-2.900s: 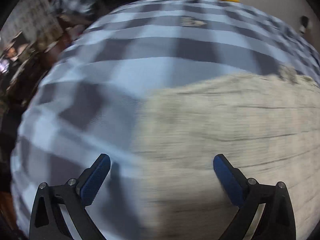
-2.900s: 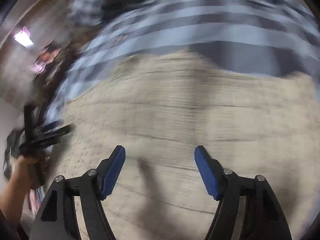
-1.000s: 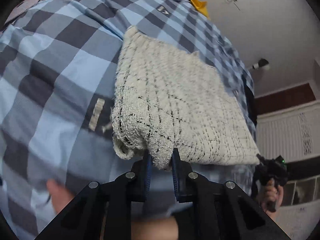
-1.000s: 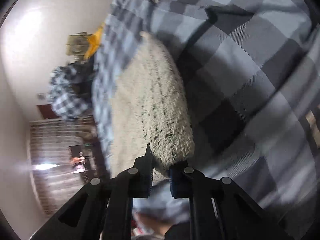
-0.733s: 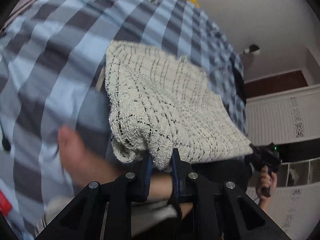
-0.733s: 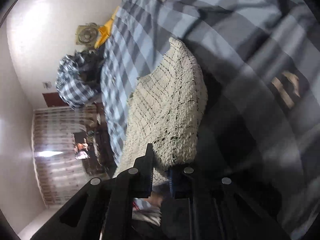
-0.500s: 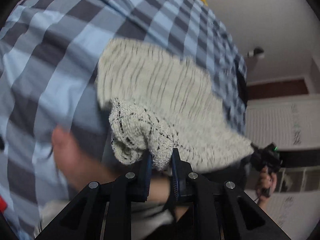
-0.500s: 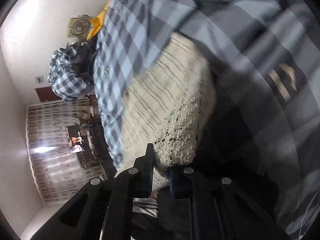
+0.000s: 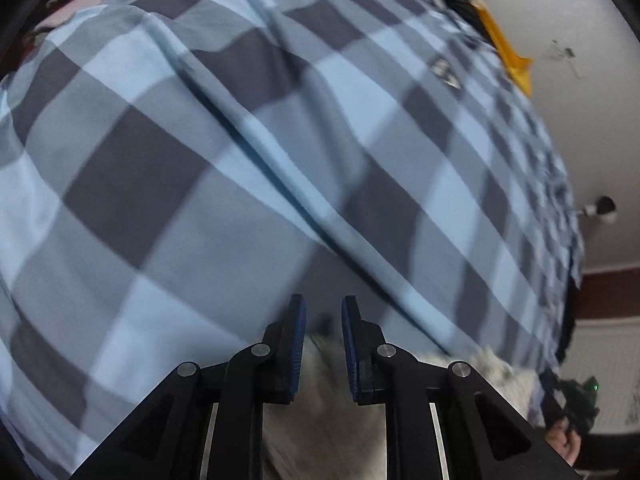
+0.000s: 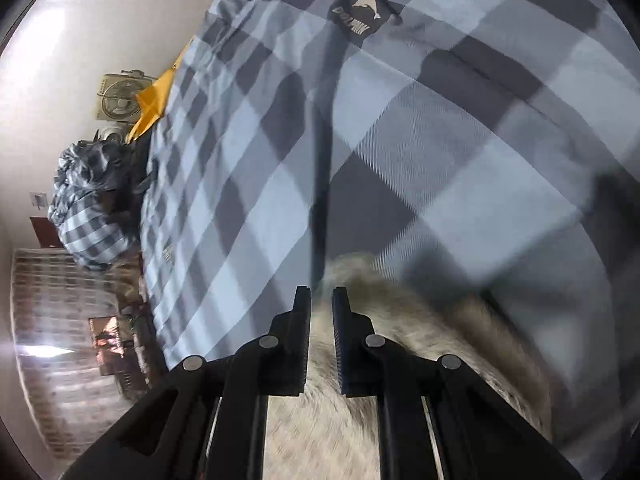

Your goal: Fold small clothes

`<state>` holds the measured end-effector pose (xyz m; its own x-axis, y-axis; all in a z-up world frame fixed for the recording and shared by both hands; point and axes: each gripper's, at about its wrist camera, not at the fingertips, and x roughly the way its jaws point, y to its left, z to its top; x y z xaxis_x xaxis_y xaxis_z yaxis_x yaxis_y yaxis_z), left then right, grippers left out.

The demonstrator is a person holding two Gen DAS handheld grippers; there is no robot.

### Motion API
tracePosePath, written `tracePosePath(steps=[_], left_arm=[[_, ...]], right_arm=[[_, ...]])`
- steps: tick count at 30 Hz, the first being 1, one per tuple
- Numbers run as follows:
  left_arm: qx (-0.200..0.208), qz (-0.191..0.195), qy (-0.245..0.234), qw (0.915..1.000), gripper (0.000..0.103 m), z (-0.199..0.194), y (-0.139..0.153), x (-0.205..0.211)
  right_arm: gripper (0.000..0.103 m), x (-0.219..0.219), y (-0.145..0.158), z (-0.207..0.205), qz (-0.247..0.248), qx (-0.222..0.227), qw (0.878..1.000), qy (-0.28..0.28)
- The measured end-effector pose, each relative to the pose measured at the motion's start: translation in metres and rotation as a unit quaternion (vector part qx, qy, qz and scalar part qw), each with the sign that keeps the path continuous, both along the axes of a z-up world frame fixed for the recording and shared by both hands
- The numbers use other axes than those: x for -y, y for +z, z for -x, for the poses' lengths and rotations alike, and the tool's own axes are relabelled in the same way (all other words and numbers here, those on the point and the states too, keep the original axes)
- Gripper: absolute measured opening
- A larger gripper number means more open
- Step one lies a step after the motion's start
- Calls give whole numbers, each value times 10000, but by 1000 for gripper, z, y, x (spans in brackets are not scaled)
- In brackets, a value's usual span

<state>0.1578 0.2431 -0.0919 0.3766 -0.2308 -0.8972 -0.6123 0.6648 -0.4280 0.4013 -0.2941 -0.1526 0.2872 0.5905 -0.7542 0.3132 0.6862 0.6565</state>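
Fold step under way. My left gripper (image 9: 323,322) and right gripper (image 10: 321,304) hang over the cream knit garment (image 10: 420,328) on the checked bedsheet (image 9: 240,140). Jaws nearly together; cloth between them I cannot tell. Next, I judge: lay flat, release.

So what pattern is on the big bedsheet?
The bedsheet has big checks of light blue, grey and dark grey, seen best in the left wrist view.
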Motion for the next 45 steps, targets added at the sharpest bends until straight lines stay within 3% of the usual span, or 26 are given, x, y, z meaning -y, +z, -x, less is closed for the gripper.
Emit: tracePosePath(steps=[2, 4, 6, 8, 9, 12, 14, 16, 18, 21, 23, 25, 26, 29, 31, 32, 34, 35, 36, 37, 38, 39, 40, 41, 43, 45], left_arm=[[-111, -261, 90, 9996, 17, 6, 9, -18], [-152, -828, -83, 9964, 18, 12, 29, -29], [-291, -1712, -514, 9835, 18, 24, 57, -22], [-241, -2397, -1008, 9653, 18, 38, 81, 1], [-126, -2566, -1383, 9565, 18, 50, 94, 26], [320, -2323, -2022, 9509, 18, 72, 114, 86], [644, -1893, -2316, 9520, 18, 84, 120, 129], [822, -1380, -2621, 9516, 18, 90, 112, 171], [812, -1176, -2884, 9468, 18, 90, 94, 204], [601, -1382, -2972, 9429, 18, 78, 54, 221], [516, -1600, -2937, 9410, 18, 74, 30, 215], [519, -1436, -2988, 9420, 18, 70, 12, 196], [604, -1143, -3005, 9450, 17, 70, 9, 185], [696, -271, -2811, 9568, 17, 77, 9, 140], [665, 286, -2369, 9688, 17, 88, 9, 105], [628, 571, -1951, 9771, 17, 96, 8, 83], [536, 681, -1347, 9871, 17, 107, 9, 55], [457, 400, -1044, 9927, 19, 114, 17, 42], [116, -351, -827, 9959, 19, 119, 23, 37], [-489, -1699, -670, 9820, 19, 123, 34, 37], [-837, -2758, -656, 9553, 19, 125, 44, 42], [-858, -3252, -670, 9394, 19, 127, 52, 48], [-673, -3461, -710, 9331, 19, 127, 61, 57], [-387, -3411, -769, 9361, 19, 127, 70, 67], [352, -2962, -963, 9496, 19, 123, 84, 90], [1065, -2405, -1403, 9545, 19, 107, 90, 120]], right_arm=[[8, 21, -6, -1, 80, -280, 9994, -209], [13, 47, 1, 4, 30, -326, 9977, -596], [34, 62, 29, 16, 490, 34, 9967, -645], [77, 56, 67, 37, 1288, 563, 9893, -383], [80, 47, 85, 54, 1647, 817, 9827, -208], [80, 1, 121, 103, 2176, 1185, 9669, 616], [80, -37, 128, 134, 2156, 1248, 9595, 1319], [80, -81, 129, 165, 2073, 1436, 9437, 2143], [80, -121, 124, 192, 1940, 1799, 9238, 2769], [80, -171, 96, 209, 2043, 2219, 8856, 3532], [80, -192, 66, 207, 2426, 2049, 8625, 3940], [80, -197, 34, 199, 2843, 1771, 8389, 4290], [80, -191, 25, 193, 2916, 1679, 8374, 4307], [80, -144, 26, 168, 3082, 1292, 8716, 3586], [84, -96, 24, 150, 3891, 846, 8771, 2686], [94, -71, 21, 144, 4083, 572, 8810, 2321], [97, -21, 13, 135, 3827, -22, 9085, 1677], [97, -4, 12, 135, 3746, -183, 9148, 1499], [97, 8, 14, 135, 3653, -216, 9201, 1396], [97, 15, 21, 139, 3857, -177, 9143, 1223], [97, 18, 31, 143, 4247, -81, 8995, 1022], [97, 17, 49, 151, 4612, 213, 8832, 819], [97, 14, 62, 157, 4632, 491, 8817, 748], [98, 9, 76, 165, 4552, 817, 8840, 687], [99, -13, 101, 179, 4116, 1592, 8947, 691], [99, -48, 111, 184, 3477, 2267, 9040, 1024]])
